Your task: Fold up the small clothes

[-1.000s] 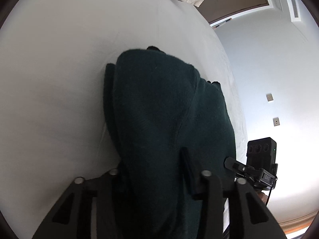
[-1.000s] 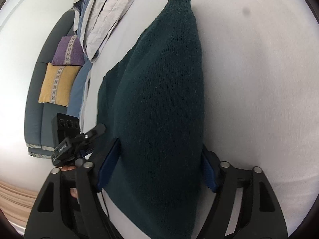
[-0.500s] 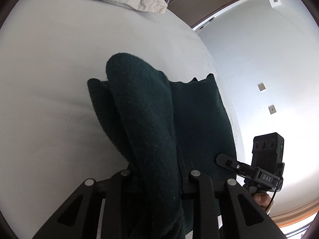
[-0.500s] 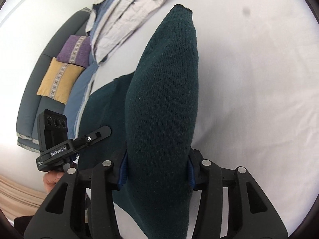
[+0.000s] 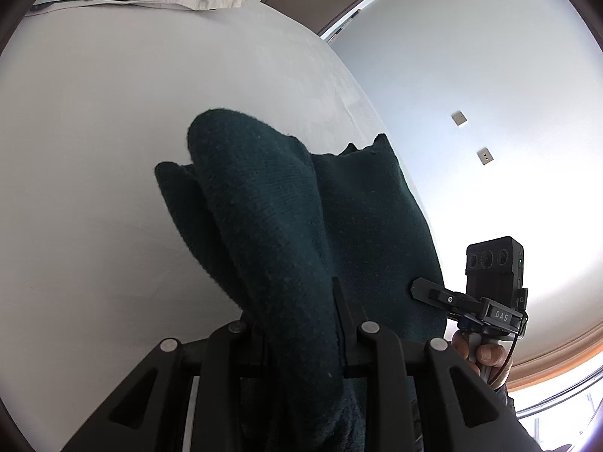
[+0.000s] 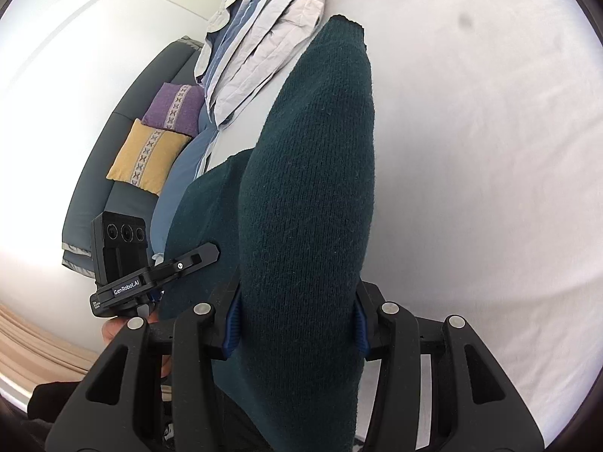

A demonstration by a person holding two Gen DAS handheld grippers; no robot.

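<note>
What changed: A second ago the sweater (image 5: 286,226) lay lower and flatter on the bed (image 5: 94,150). Now both ends are lifted, and the knit hangs in two thick rolls. The cameras also see more of the room than before.
What that means: I think a fold is half done. The held edge has come up off the bed and is ready to go over the part that lies flat. It has not been laid down yet.
Left gripper (image 5: 297,324): It is closed tight on a thick bunch of the sweater. The cloth fills the space between its fingers.
Right gripper (image 6: 297,320): It is closed on the sweater too. The blue pads (image 6: 233,320) press the knit from both sides.
Where the sweater is: Near the bed's edge that is closest to the person. The near part is up in the air, and the far part rests on the sheet.
How the sweater looks: Dark green, fuzzy and thick. It is soft and bends in round humps, not sharp lines. One far tip (image 6: 345,24) points toward the bed's far end.
Other things: Folded bedding (image 6: 264,37) lies at the far end of the bed. A grey sofa (image 6: 98,173) with a yellow pillow (image 6: 147,158) and a purple pillow (image 6: 173,107) stands beside the bed.
</note>
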